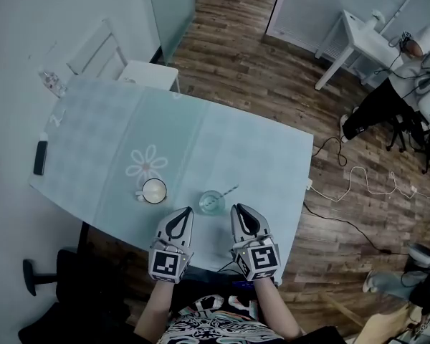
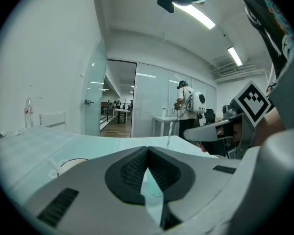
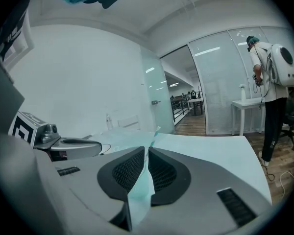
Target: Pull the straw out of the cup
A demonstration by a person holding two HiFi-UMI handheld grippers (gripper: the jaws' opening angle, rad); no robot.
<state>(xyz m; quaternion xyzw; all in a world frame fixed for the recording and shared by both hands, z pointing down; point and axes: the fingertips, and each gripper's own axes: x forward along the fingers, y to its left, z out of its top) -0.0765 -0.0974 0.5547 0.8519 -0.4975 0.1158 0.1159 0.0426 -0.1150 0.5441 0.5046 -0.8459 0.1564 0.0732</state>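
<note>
Closest to me, the left gripper [image 1: 185, 211] and the right gripper [image 1: 237, 208] hung over the near edge of the table [image 1: 258, 156]. Both had their jaws pressed together with nothing between them. Just past their tips, between the two, stood the clear cup [image 1: 212, 202]. The straw [image 1: 228, 190] stuck out of it and leaned to the right, toward the right gripper. I thought the straw was very light and thin and would bend or squash if squeezed hard. I would pinch it softly near the top, above the rim. The cup looked like glass and might slip or tip on the smooth cloth, so the other gripper should hold it. A white mug [image 1: 154, 190] sat just left of the cup. Far back on the left were a bottle [image 1: 51, 83] and a white chair [image 1: 100, 49].
</note>
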